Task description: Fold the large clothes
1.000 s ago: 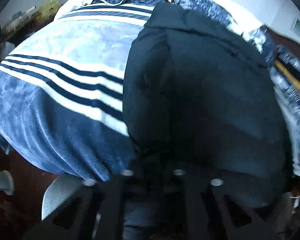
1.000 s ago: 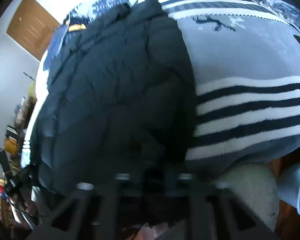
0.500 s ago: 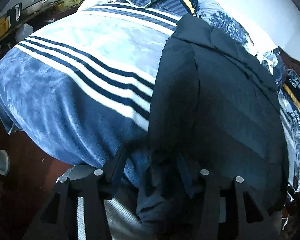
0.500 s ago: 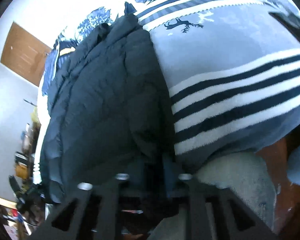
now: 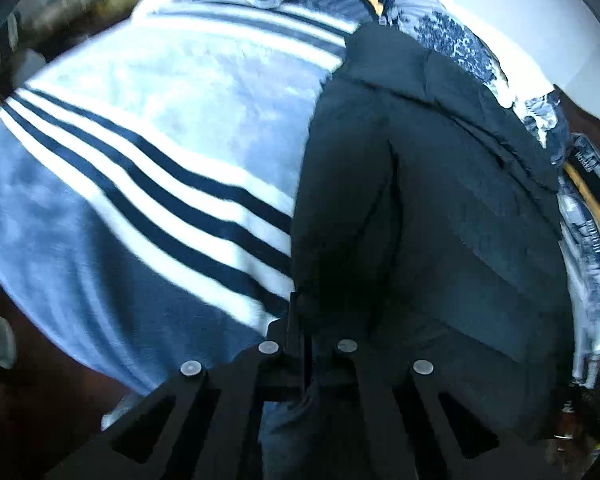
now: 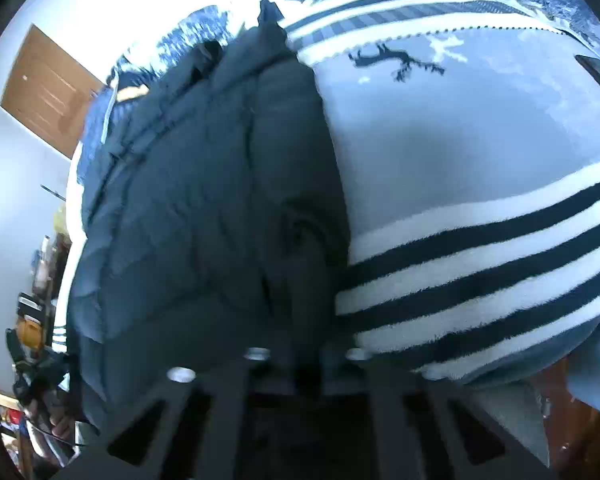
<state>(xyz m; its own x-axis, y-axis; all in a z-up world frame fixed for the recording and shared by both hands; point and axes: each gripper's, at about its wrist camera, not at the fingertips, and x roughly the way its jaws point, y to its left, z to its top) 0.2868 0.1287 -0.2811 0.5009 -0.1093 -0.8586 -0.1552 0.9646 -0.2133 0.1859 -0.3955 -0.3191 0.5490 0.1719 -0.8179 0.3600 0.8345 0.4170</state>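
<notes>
bed [image 5: 148, 128], striped blanket | left gripper [image 5: 306, 346] clamped on jacket [image 5: 440, 220] hem at near edge | right gripper [image 6: 302, 356] clamped on hem too | risk: puffy fabric slips out mid-lift, fold skews
</notes>
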